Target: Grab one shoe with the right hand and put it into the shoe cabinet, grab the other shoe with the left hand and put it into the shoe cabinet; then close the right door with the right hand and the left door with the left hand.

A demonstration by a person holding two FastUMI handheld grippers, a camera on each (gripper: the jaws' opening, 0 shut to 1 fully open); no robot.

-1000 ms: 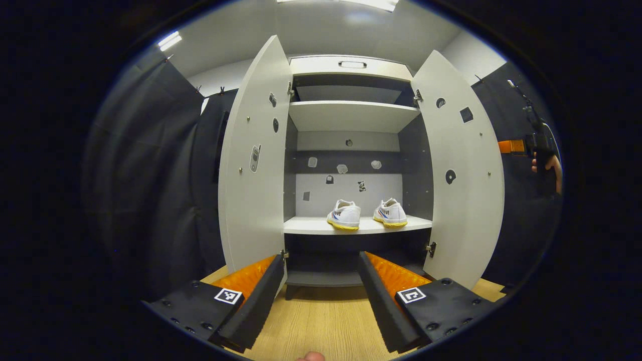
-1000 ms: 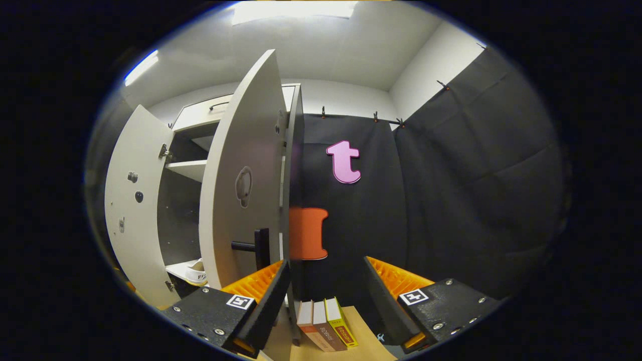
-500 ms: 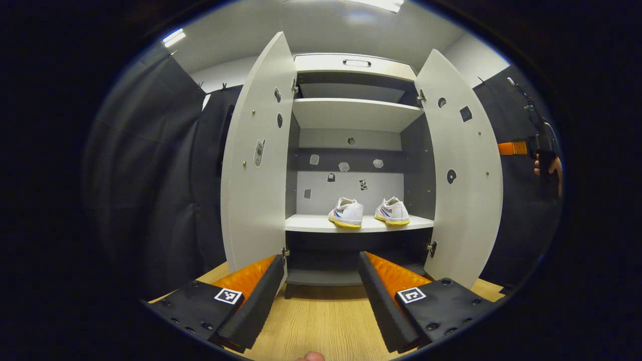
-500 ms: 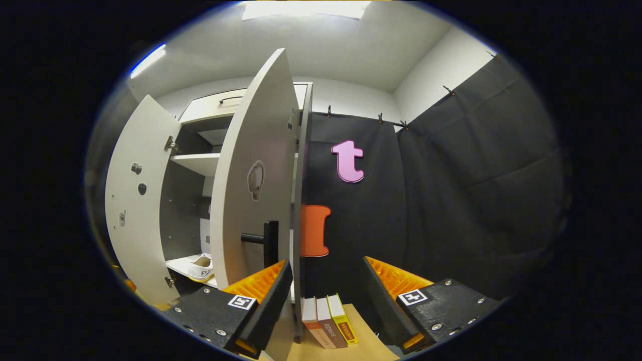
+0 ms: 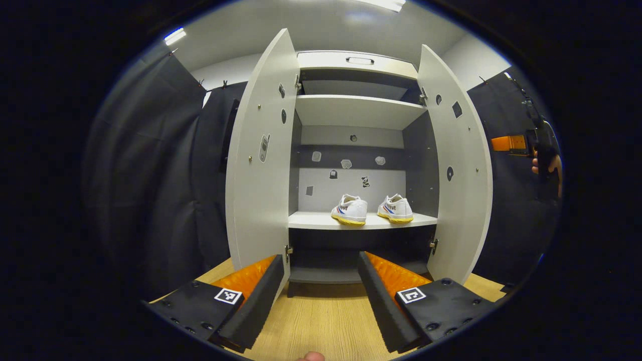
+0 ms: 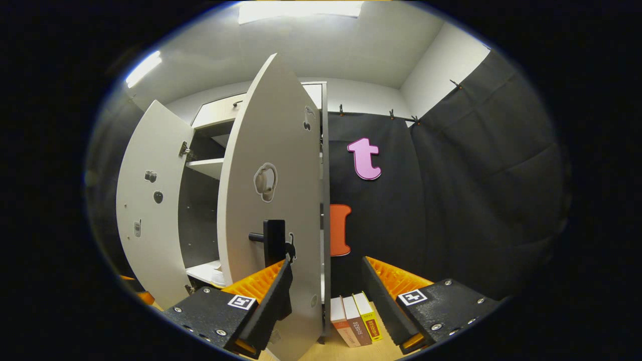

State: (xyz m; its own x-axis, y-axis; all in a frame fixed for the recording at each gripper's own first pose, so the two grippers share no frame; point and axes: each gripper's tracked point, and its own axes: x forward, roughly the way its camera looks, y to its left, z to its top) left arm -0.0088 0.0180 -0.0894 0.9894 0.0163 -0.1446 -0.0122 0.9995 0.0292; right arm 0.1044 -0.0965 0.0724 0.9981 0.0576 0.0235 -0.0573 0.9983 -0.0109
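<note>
White shoes (image 5: 372, 209) on cabinet shelf (image 5: 321, 221), both doors open, both grippers' fingers spread, empty.

a: how many shoes are on the cabinet shelf?
b: two, one shoe (image 5: 349, 209) near the middle of the shelf's front edge, another shoe (image 5: 395, 207) toward its right end.
a: and doors?
b: two, a left door (image 5: 261, 165) and a right door (image 5: 457, 165), both open.
a: books?
b: three books (image 6: 356, 324) standing at the cabinet's right side.
</note>
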